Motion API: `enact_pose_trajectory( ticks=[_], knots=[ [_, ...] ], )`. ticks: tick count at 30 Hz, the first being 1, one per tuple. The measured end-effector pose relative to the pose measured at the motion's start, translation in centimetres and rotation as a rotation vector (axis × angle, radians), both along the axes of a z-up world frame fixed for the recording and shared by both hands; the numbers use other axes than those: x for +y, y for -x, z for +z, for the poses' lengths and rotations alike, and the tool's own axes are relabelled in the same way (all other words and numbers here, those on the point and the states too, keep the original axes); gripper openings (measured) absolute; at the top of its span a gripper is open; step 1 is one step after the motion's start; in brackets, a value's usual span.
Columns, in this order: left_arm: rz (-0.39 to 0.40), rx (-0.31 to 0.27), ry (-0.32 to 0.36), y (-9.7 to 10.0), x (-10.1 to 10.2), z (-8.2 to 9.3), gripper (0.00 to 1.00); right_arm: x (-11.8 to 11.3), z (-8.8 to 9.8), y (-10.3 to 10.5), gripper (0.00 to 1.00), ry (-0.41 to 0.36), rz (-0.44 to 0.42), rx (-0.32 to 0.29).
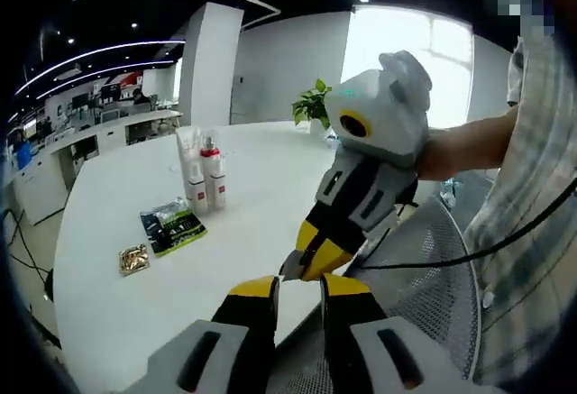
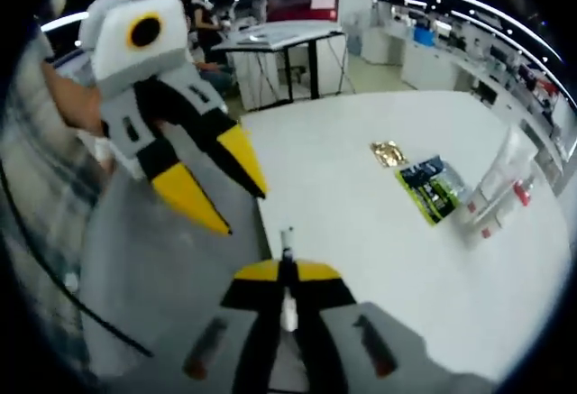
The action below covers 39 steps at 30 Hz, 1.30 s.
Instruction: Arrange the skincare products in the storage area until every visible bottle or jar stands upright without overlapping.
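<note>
Left gripper (image 1: 297, 288) sits nearest in its own view, jaws apart w/ a clear gap and nothing between them, hovering off the bench (image 1: 108, 304) edge, over what looks like a mesh chair (image 1: 433, 295). Your right gripper (image 1: 311, 263) crosses in from the right of that view; its yellow tips look pressed together, holding nothing.

Going left to right on the bench in the left gripper view: a small gold packet (image 1: 133, 259), then a dark green-and-black sachet pack (image 1: 173, 225) just beside it, then the skincare bottles (image 1: 204, 176) – a tight cluster, white w/ red caps or labels, standing upright as far as you can tell at this range. Whether any touch or overlap is too small to tell. A potted plant (image 1: 313, 104) stands at the far edge.

Right gripper view agrees: right gripper (image 2: 287, 272) has jaws closed w/ nothing held, left gripper (image 2: 221, 187) spread open at upper left, and the bottles (image 2: 496, 196) well apart from both, far right on the bench.

Step in hand, by my read: approach only – no product touched yet, task at its start. Next move calls for you to carry both grippers across the bench to the cluster, open the right jaws before arrival, and check each bottle close up for leaning or contact before gripping low on the body.
</note>
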<state>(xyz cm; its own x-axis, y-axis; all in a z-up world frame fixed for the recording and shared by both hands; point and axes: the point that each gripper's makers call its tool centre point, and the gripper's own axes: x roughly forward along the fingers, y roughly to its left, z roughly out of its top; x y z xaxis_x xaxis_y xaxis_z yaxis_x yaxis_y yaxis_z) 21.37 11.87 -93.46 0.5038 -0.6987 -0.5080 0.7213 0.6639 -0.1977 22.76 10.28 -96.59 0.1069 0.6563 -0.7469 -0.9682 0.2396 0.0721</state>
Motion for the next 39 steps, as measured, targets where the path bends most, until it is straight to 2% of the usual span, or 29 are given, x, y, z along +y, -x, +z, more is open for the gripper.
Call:
enact_pose_trajectory(
  ticks=[2,4,7,10,12,14,21,25,32,39],
  knots=[
    [-0.002,0.015,-0.006,0.0,-0.2,-0.3,0.19,0.1,-0.1,0.3,0.03,-0.023,0.001,0.011],
    [0.021,0.051,-0.004,0.1,-0.2,-0.7,0.19,0.1,-0.6,0.8,0.03,-0.013,0.024,0.013],
    [0.024,0.067,-0.005,0.5,-0.5,-0.8,0.19,0.3,-0.8,1.5,0.03,-0.02,0.051,0.015],
    [-0.032,0.098,-0.072,1.6,-0.6,-2.4,0.18,0.5,-0.9,1.7,0.03,-0.06,0.033,0.044],
    [-0.043,0.077,-0.1,1.5,-0.9,-2.8,0.18,0.4,-1.5,1.7,0.03,-0.067,0.033,0.041],
    [-0.041,0.081,-0.101,1.7,-1.1,-3.0,0.18,0.4,-2.1,1.7,0.03,-0.08,0.035,0.045],
    [-0.077,0.038,-0.187,2.0,-1.3,-4.0,0.16,0.4,-2.8,2.2,0.03,-0.122,0.041,0.069],
    [-0.077,0.03,-0.195,1.9,-1.3,-4.1,0.16,0.6,-2.8,2.2,0.03,-0.117,0.066,0.057],
    [-0.055,0.033,-0.169,1.4,-1.3,-3.8,0.14,0.2,-3.9,3.2,0.03,-0.08,0.097,0.101],
    [-0.069,0.035,-0.208,1.7,-1.4,-4.4,0.14,0.2,-4.5,3.6,0.03,-0.056,0.12,0.12]
  ],
)
